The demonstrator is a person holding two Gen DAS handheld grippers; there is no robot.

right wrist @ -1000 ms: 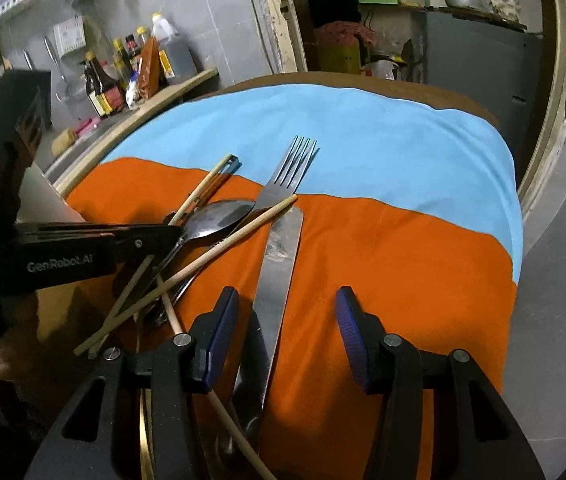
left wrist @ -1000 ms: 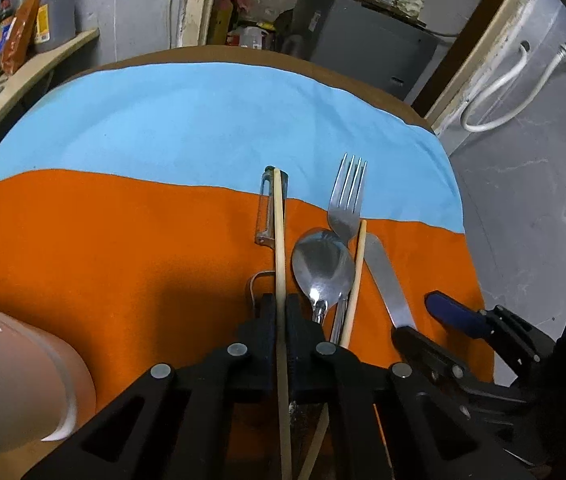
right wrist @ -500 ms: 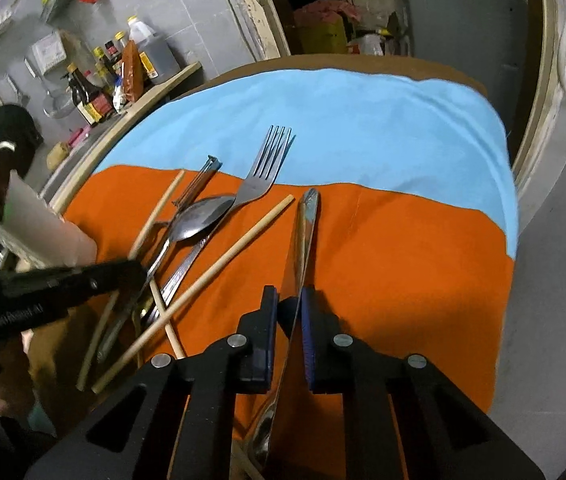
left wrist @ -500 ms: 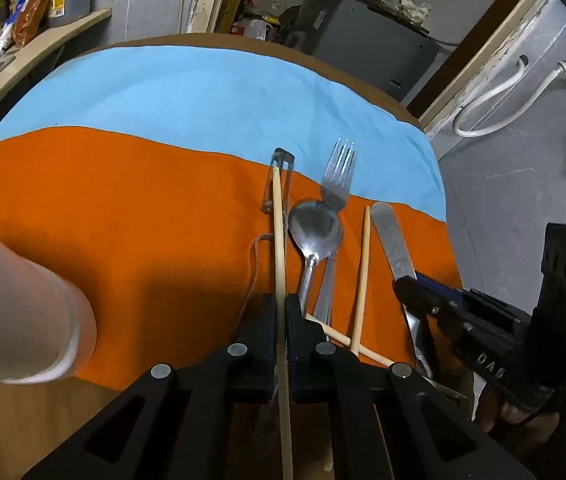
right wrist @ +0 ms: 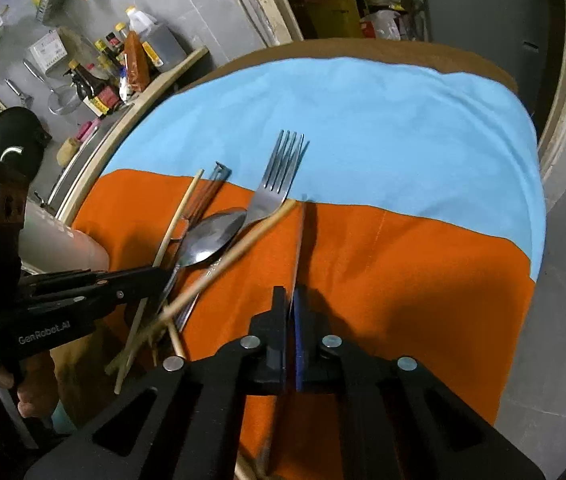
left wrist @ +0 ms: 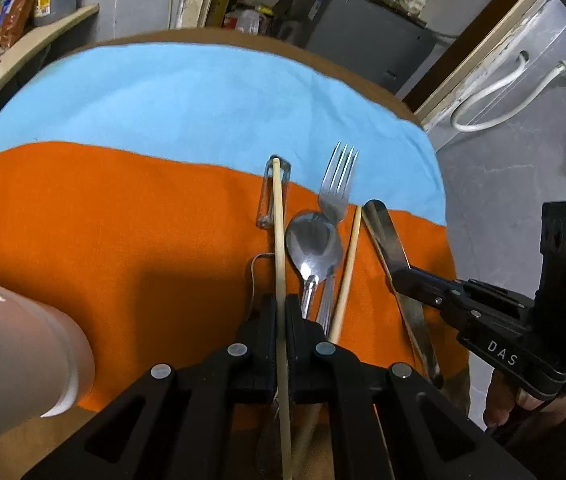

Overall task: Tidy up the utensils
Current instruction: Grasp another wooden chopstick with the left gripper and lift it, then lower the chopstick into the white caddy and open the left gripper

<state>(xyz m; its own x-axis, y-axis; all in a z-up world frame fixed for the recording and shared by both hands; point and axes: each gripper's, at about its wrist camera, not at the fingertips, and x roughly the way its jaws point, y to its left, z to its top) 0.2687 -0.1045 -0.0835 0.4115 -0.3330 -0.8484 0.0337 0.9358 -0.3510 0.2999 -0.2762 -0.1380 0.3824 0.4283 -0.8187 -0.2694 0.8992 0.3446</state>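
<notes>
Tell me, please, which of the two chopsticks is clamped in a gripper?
The chopstick lying over the peeler, shut in the left gripper. The other chopstick lies free between spoon and knife.

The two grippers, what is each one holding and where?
Left gripper clamps a chopstick near mid-length. Right gripper clamps the knife, around mid-length.

— How does the left gripper (left wrist: 281, 312) stand?

— It points steeply down over the near edge of the table, its jaws clamped on a chopstick (left wrist: 279, 232).

— And the right gripper (right wrist: 290, 312)?

— Tilted down the same way near the table's right edge, its jaws pinched on a table knife (right wrist: 298, 240) turned on edge. A hand (left wrist: 523, 398) grips its handle from below, fingers curled around it.
</notes>
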